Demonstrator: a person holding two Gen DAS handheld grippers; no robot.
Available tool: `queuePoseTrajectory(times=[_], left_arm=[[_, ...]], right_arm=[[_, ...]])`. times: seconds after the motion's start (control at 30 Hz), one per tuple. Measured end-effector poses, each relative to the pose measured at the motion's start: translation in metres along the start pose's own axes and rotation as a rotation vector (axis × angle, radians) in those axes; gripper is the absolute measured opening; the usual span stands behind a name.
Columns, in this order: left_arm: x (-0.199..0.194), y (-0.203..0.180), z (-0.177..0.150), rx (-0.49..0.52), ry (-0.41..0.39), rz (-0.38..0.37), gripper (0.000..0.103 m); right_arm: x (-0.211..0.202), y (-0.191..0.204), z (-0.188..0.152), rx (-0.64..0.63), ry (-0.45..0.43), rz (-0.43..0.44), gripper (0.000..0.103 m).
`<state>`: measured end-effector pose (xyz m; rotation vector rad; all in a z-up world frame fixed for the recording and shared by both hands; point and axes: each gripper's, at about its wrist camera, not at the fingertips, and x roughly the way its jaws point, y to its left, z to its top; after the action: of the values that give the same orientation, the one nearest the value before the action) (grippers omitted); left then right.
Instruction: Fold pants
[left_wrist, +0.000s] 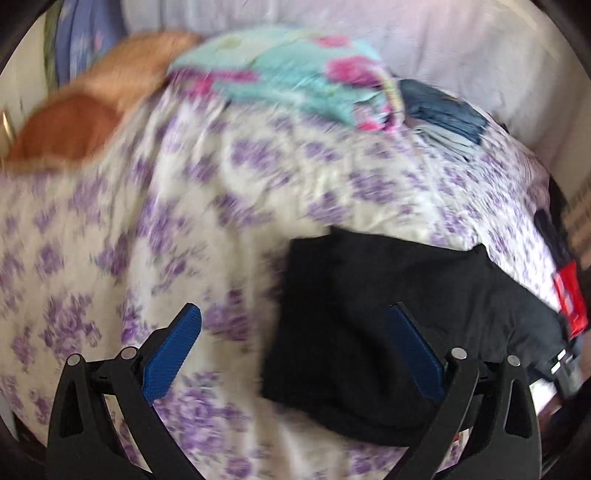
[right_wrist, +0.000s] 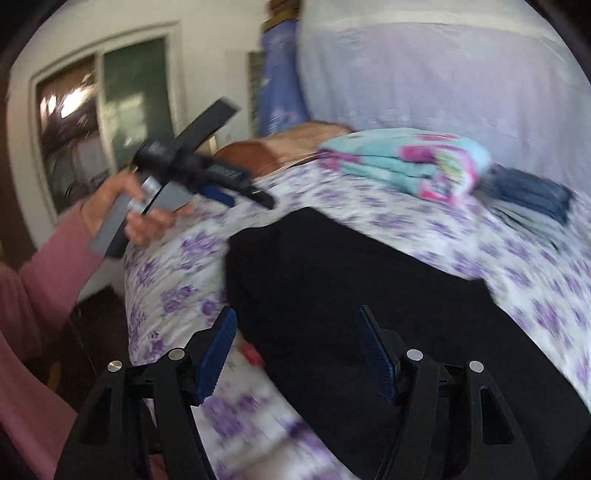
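While both views are motion-blurred, the layout reads fine. Black pants lie folded into a compact block on the bed, on the purple-flowered sheet, near the bed's front edge.

Right gripper: jaws spread wide, nothing pinched, blue pads clear of the cloth and above the near part of the pants. Left gripper: also spread wide and released, above sheet and the pants' left edge; not gripping. In the right wrist view the same left gripper is seen from the side, held by the person's hand with a pink sleeve, off the bed's left edge.

Toward the far edge of the bed: folded turquoise floral cloth, dark blue folded garment just beside it, orange pillow at the far left corner. Window on the wall behind.
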<state>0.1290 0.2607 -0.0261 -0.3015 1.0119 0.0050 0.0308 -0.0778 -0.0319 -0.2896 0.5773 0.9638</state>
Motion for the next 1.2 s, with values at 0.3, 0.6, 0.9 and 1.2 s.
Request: queuePoseTrajectory(times=[0.3, 0.6, 0.9, 1.2], left_arm=[[0.023, 0.023, -0.004, -0.026, 0.071, -0.18, 0.099], [0.008, 0.035, -0.01, -0.08, 0.107, -0.329, 0.099], [0.059, 0.021, -0.025, -0.194, 0.354, -0.659, 0.099], [0.084, 0.022, -0.011, -0.248, 0.284, -0.726, 0.04]], right_arm=[[0.107, 0.055, 0.017, -0.18, 0.184, -0.121, 0.068], [0.091, 0.027, 0.034, -0.016, 0.071, -0.137, 0.017], [0.083, 0.015, 0.041, 0.035, 0.022, -0.118, 0.017], [0.077, 0.029, 0.033, -0.04, 0.019, -0.219, 0.04]])
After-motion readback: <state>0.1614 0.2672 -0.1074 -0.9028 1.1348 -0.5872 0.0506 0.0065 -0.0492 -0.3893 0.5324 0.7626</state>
